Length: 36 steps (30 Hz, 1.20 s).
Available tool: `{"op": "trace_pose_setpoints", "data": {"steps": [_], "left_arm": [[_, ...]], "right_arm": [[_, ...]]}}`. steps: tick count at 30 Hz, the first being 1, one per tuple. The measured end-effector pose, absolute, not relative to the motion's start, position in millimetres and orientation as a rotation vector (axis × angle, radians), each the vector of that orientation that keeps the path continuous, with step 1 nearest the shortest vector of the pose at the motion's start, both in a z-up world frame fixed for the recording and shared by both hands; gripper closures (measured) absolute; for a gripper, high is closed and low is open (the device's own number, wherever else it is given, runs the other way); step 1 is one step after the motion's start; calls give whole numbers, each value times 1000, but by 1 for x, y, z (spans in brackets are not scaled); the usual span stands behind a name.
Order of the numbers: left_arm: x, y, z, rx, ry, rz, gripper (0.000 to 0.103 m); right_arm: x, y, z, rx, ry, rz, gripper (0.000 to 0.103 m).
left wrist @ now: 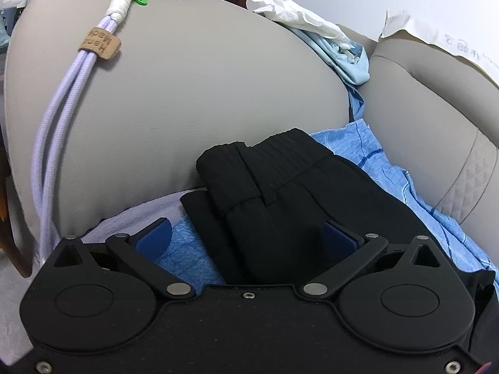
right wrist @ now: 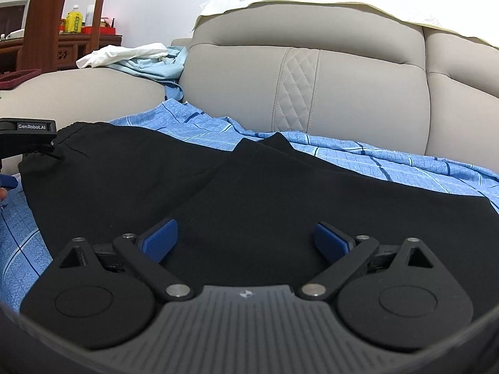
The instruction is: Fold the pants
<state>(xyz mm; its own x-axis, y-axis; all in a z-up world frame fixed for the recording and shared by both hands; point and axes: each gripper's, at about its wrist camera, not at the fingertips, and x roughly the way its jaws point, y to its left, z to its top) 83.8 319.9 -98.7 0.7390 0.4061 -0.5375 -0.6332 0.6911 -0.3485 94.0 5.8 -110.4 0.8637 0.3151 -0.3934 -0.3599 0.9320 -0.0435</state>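
Note:
Black pants point(left wrist: 280, 193) lie on a blue checked cloth point(left wrist: 374, 162) spread over the sofa seat. In the left wrist view their ribbed waistband point(left wrist: 280, 149) is bunched up against the armrest. My left gripper point(left wrist: 246, 235) is open wide around the waist end; its left pad point(left wrist: 154, 233) stands clear of the fabric, and the right pad is partly hidden behind it. In the right wrist view the pants point(right wrist: 249, 180) stretch flat across the cloth point(right wrist: 374, 162). My right gripper point(right wrist: 246, 240) is open just above them, its pads apart. The left gripper point(right wrist: 28, 137) shows at the left edge.
A grey sofa armrest point(left wrist: 187, 78) rises behind the pants, with a lavender cord point(left wrist: 62, 109) draped over it. White paper point(left wrist: 296, 15) and a light blue garment point(left wrist: 343, 53) lie on top. The sofa backrest point(right wrist: 312, 78) is behind. Wooden furniture with bottles point(right wrist: 75, 21) stands far left.

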Motion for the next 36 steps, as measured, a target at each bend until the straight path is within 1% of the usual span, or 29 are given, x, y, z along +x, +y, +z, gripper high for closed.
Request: {"op": "trace_pose_setpoints", "data": {"steps": [2, 4, 6, 7, 8, 10, 12, 15, 17, 19, 20, 21, 22, 23, 24, 25, 27, 28, 31, 36], "left_arm": [[85, 323, -99, -572, 431, 595, 10], [85, 328, -99, -596, 420, 598, 24], [84, 331, -99, -615, 412, 601, 31], [82, 332, -100, -625, 406, 601, 36], [80, 333, -100, -634, 400, 605, 40], [73, 336, -102, -665, 385, 617, 62], [64, 342, -104, -742, 368, 580, 69], [59, 350, -108, -804, 359, 548, 69], [58, 354, -110, -834, 344, 537, 63], [61, 357, -111, -852, 328, 511, 51], [63, 358, -111, -850, 326, 501, 48], [66, 359, -112, -840, 324, 486, 42], [68, 359, -112, -829, 324, 481, 42], [71, 358, -111, -819, 327, 486, 44], [72, 356, -110, -810, 336, 508, 52], [74, 354, -108, -804, 350, 544, 72], [77, 350, -102, -790, 363, 565, 84], [77, 346, -98, -778, 354, 565, 87], [77, 316, -69, -610, 301, 521, 89], [83, 232, -15, -393, 243, 242, 89]], "right_arm": [[94, 6, -111, -116, 392, 354, 3], [94, 6, -111, -116, 392, 354, 3], [94, 6, -111, -117, 391, 354, 3], [94, 6, -111, -116, 391, 354, 3], [94, 6, -111, -116, 391, 354, 3], [94, 6, -111, -115, 391, 355, 3], [94, 5, -111, -115, 391, 355, 3], [95, 6, -110, -113, 390, 355, 2], [95, 6, -110, -113, 389, 355, 2], [94, 5, -110, -113, 390, 356, 2], [94, 5, -110, -113, 390, 356, 2], [95, 5, -110, -112, 390, 356, 2], [95, 5, -110, -112, 390, 357, 2], [95, 6, -110, -111, 390, 356, 2], [95, 6, -110, -111, 391, 356, 2], [95, 6, -109, -110, 390, 355, 2], [94, 5, -107, -111, 393, 358, 2], [94, 5, -106, -113, 400, 373, 2], [90, -11, -96, -76, 441, 426, 2], [78, -88, -75, 134, 426, 367, 2]]}}
